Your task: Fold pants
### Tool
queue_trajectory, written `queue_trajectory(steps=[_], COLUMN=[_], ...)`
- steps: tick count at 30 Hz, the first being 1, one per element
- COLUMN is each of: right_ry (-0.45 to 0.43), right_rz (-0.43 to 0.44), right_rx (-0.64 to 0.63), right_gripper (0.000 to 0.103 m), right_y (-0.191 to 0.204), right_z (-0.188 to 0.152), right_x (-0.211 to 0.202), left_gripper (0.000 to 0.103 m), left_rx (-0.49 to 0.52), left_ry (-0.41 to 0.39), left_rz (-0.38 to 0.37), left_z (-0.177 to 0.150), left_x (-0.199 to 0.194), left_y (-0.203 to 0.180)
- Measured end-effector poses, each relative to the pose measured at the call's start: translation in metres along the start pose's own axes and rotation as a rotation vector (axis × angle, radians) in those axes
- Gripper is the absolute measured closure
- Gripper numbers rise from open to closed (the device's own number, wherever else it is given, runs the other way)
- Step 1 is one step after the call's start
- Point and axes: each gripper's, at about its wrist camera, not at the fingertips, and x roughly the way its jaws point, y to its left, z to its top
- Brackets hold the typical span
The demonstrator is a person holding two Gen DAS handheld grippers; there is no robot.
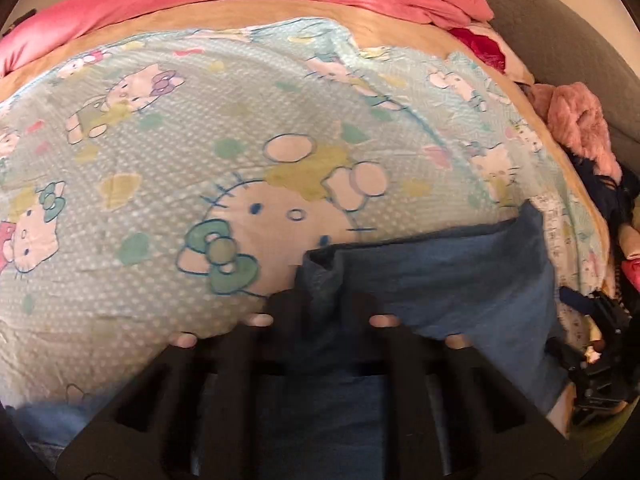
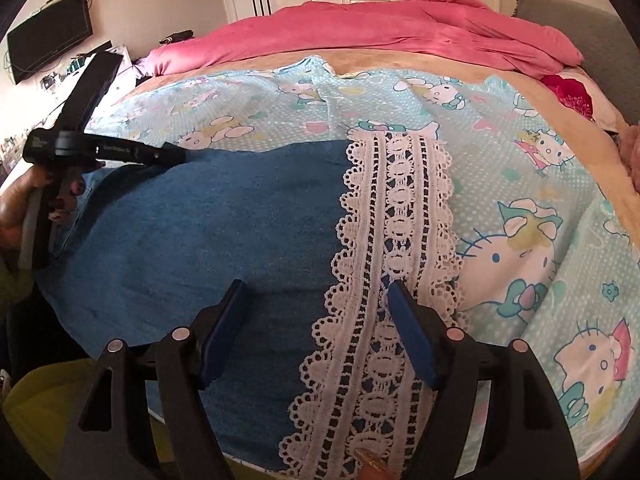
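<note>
Blue pants (image 2: 208, 232) with a white lace hem band (image 2: 396, 240) lie flat on a Hello Kitty sheet (image 2: 520, 184). My right gripper (image 2: 316, 300) is open just above the pants near the lace, blue pads apart. My left gripper (image 1: 320, 304) is shut on a bunched corner of the pants (image 1: 440, 276) at their far left edge; it also shows in the right wrist view (image 2: 176, 154), fingers pinching the cloth.
A pink duvet (image 2: 380, 28) is piled along the far side of the bed. A fuzzy pink garment (image 1: 576, 124) and dark clothes lie at the right edge. A grey headboard (image 2: 580, 24) stands at the right, a wall TV (image 2: 48, 36) at the left.
</note>
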Motion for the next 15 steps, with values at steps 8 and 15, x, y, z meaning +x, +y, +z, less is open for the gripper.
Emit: queue_trajectory(steps=[8,15], right_ry=[0.008,-0.067], right_rz=[-0.004,0.018], right_rx=[-0.01,0.125], right_gripper=[0.031,0.032], right_y=[0.0,-0.041], right_z=[0.0,0.037], right_x=[0.002,-0.02], left_gripper=[0.101,0.09], left_rx=[0.014,-0.007], left_ry=[-0.041,-0.078], left_rz=[0.08,0.012], left_z=[0.003,-0.005], left_x=[0.002,-0.007], left_y=[0.008,0.015])
